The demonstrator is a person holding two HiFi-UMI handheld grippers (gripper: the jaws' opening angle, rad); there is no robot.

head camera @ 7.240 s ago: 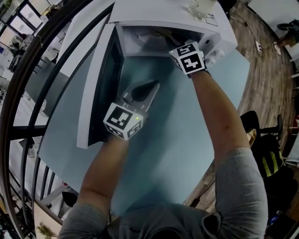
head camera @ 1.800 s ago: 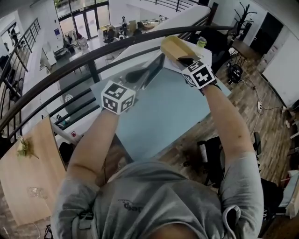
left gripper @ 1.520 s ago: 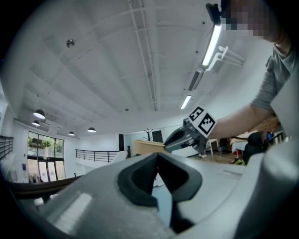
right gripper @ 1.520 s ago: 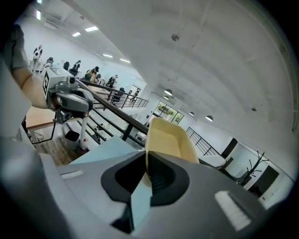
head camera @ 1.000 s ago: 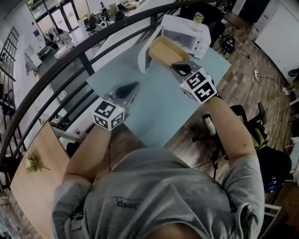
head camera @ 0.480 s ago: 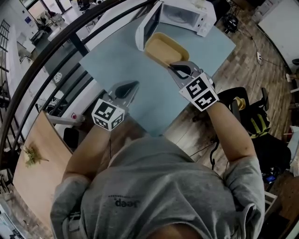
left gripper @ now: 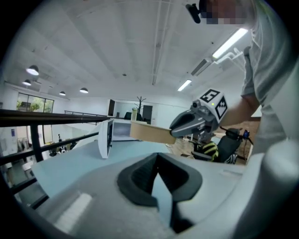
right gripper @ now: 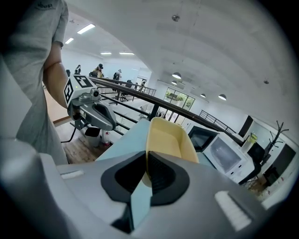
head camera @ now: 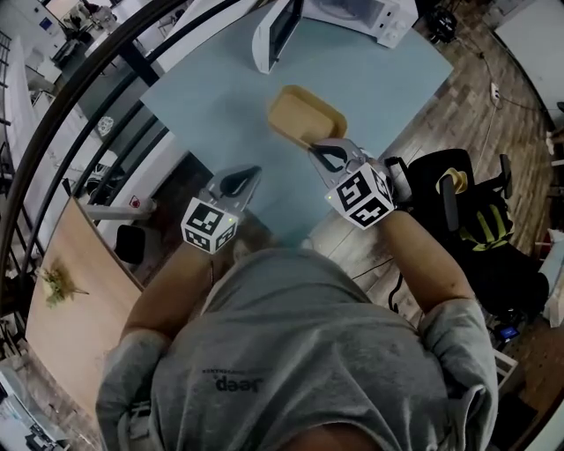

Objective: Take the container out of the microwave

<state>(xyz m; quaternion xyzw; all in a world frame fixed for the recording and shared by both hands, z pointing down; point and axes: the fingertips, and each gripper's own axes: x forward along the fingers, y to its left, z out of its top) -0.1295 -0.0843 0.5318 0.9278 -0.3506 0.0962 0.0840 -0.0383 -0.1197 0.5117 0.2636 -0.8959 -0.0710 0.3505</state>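
The yellow container (head camera: 304, 119) hangs just above the near part of the light-blue table (head camera: 388, 79), away from the microwave. My right gripper (head camera: 317, 148) is shut on the container's near rim; in the right gripper view the rim of the container (right gripper: 170, 140) runs between the pads of the right gripper (right gripper: 145, 169). My left gripper (head camera: 250, 173) is off to the left near the table's front edge, shut with nothing in it. In the left gripper view the left gripper (left gripper: 158, 170) faces the container (left gripper: 149, 133) side-on.
The white microwave (head camera: 357, 13) stands at the table's far edge with its door (head camera: 275, 35) swung open. A dark railing (head camera: 88, 106) runs along the left. A black chair (head camera: 458, 189) stands at the right on the wooden floor. A wooden tabletop (head camera: 70, 299) lies at lower left.
Both grippers have come down and back toward the table's near edge. The container went with the right gripper, farther from the microwave and lower over the table.
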